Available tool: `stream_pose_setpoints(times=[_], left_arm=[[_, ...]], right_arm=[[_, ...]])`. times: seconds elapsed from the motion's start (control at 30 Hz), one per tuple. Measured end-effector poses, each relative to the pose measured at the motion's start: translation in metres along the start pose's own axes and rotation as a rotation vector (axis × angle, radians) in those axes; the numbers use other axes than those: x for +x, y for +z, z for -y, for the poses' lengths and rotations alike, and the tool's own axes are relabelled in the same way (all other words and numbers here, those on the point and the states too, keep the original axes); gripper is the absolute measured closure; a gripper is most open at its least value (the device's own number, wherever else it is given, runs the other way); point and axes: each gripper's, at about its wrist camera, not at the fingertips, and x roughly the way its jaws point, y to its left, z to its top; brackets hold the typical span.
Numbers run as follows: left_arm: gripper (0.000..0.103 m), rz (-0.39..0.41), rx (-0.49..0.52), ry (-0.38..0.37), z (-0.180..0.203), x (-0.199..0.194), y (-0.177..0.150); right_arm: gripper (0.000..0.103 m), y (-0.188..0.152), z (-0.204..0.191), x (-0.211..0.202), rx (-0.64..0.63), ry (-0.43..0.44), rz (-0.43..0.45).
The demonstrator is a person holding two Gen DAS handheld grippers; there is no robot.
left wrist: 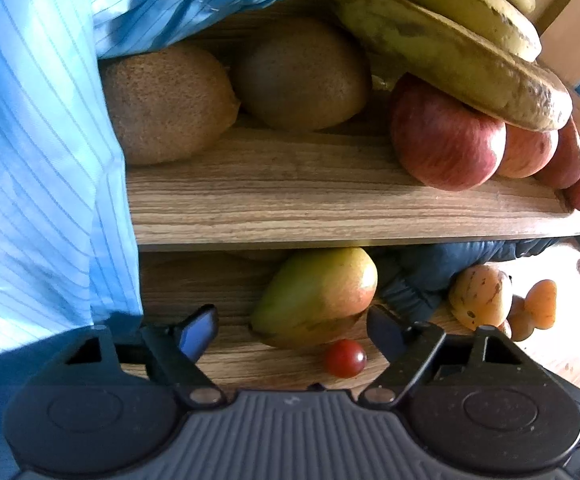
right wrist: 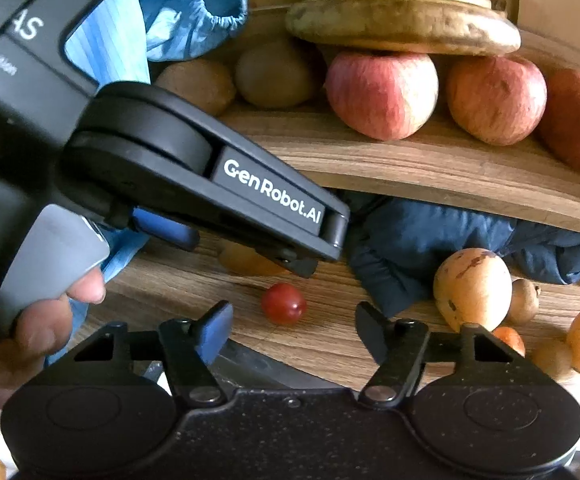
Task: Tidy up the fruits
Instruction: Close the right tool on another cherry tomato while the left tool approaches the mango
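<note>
Landmark: the cherry tomato (left wrist: 345, 358) on the lower desk (left wrist: 210, 280), under the shelf (left wrist: 329, 200).
Left claw (left wrist: 290, 330): released, nothing between the fingers. The tomato lies just ahead of it, a little toward its right finger.
Right claw (right wrist: 291, 326): also released and empty. In its view the tomato (right wrist: 283, 303) sits just in front of the gap, close to the centre line.
Mango (left wrist: 315, 296): directly behind the tomato, almost touching it; its long axis runs slanted, from low left to upper right across the left claw's opening.
Other fruit: brown-spotted round fruits (right wrist: 471, 288) lie to the right of the tomato, well apart. Above the tomato, on the shelf, are kiwis (left wrist: 170, 104), apples (left wrist: 445, 136) and bananas (left wrist: 449, 48).
Cloth: a dark blue cloth (right wrist: 429, 240) lies behind and right of the tomato.
Nearer claw: both are near. The left claw body reaches over the mango in the right view, so I judge it goes for the mango, or the tomato.
Next move, my judgement: advance and close across the short axis of the mango, without pushing the tomato away.
</note>
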Motion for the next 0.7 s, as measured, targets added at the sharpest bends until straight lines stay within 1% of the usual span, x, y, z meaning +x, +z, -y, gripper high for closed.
stream_pose_setpoints(times=[0.1,0.17,0.4,0.6,0.7], left_arm=[[0.022,0.002,-0.001,-0.012,0.001,-0.001,-0.001],[0.025,0.002,-0.004,-0.021,-0.002,-0.002,-0.002],[0.032,0.009,-0.011,-0.046,-0.009,-0.006,-0.003],[0.032,0.014,-0.011,-0.051,-0.011,-0.004,-0.006],[0.033,0.018,-0.01,-0.052,-0.013,-0.004,-0.007]], right_arm=[[0.047,0.002,-0.001,0.004,0.004,0.0,-0.002],[0.049,0.003,-0.001,0.005,0.008,0.0,-0.003],[0.063,0.005,-0.005,0.015,0.002,-0.009,-0.009],[0.072,0.005,-0.008,0.016,0.008,-0.007,-0.008],[0.076,0.0,-0.002,0.013,0.009,-0.005,-0.007]])
